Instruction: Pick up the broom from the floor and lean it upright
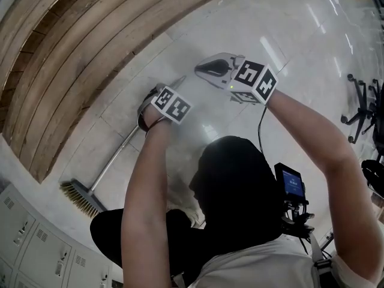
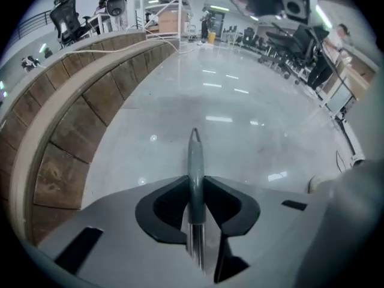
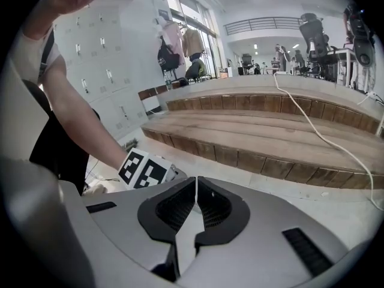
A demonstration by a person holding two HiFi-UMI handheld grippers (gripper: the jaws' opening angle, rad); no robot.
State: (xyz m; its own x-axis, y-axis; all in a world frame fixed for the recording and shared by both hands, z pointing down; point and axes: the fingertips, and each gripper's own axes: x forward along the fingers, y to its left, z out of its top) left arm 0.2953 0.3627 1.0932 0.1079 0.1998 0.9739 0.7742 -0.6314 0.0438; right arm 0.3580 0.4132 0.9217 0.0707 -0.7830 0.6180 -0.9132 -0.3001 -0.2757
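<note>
The broom (image 1: 113, 162) lies flat on the glossy floor (image 1: 240, 125), its brush head (image 1: 80, 197) near the lockers (image 1: 36, 245). The left gripper (image 2: 195, 180) is closed on the tapered grey tip of the handle (image 2: 195, 155). The right gripper (image 3: 196, 183) has its 2 jaws together on nothing. Held only at that slim, smooth end, the handle could likely twist or slip out as it rises, and the brush head may skid across the floor.

Broom (image 1: 114, 161): straw-coloured bristle head, thin metal shaft, grey-green grip end with hang loop. Stretched diagonally over pale floor (image 1: 240, 71) beside wooden steps (image 1: 72, 53). Bristle head near lockers (image 1: 36, 245). Grip end pinched in left claw (image 2: 195, 182).
</note>
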